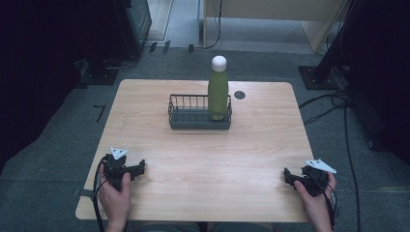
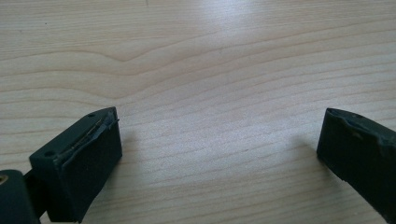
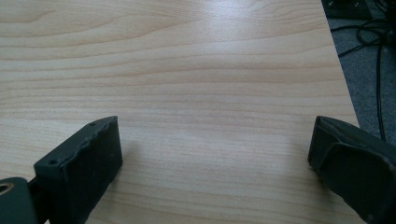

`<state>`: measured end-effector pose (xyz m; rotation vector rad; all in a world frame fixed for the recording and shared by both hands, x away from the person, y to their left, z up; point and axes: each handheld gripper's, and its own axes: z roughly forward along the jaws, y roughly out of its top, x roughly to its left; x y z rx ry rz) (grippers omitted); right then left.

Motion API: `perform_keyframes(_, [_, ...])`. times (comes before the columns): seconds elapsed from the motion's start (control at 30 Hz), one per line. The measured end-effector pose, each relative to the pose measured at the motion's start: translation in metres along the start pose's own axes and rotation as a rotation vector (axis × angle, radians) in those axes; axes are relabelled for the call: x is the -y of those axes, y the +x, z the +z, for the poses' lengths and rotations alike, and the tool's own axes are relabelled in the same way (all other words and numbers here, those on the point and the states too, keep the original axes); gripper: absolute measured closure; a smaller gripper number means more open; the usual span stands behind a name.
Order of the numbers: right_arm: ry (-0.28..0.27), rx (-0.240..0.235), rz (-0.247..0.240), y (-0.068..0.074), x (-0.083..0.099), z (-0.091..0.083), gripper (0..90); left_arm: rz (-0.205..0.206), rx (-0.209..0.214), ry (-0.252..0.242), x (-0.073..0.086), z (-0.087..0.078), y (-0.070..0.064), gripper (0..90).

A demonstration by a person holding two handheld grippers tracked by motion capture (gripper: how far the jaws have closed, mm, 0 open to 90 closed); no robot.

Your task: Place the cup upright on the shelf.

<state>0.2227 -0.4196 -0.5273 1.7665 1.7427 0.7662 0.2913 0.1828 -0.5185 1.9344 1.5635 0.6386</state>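
Standing upright in wire basket (image 1: 193,116): green bottle (image 1: 218,92), white cap up.

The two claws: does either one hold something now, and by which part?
Nothing is held. The left claw and the right claw are both open over the bare wooden table.

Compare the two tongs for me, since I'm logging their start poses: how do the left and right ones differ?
The left tongs sit near the table's left front corner, jaws pointing right; the right tongs sit near the right front corner, jaws pointing left. The right tongs' own view takes in the table edge and floor cables; the left's takes in wood alone. Both are open, empty, resting low on the table.
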Motion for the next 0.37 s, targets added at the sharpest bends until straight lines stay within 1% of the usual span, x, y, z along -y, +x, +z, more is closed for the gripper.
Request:
perform_keyframes(0.27, [0.000, 0.000, 0.000, -0.0001, 0.0000, 0.0000, 2.5, 0.000, 0.000, 0.000, 0.0000, 0.0000, 0.0000, 0.6])
perform_keyframes(0.37, [0.002, 0.004, 0.003, -0.0003, -0.0002, 0.0003, 0.9, 0.000, 0.000, 0.000, 0.0000, 0.0000, 0.0000, 0.5])
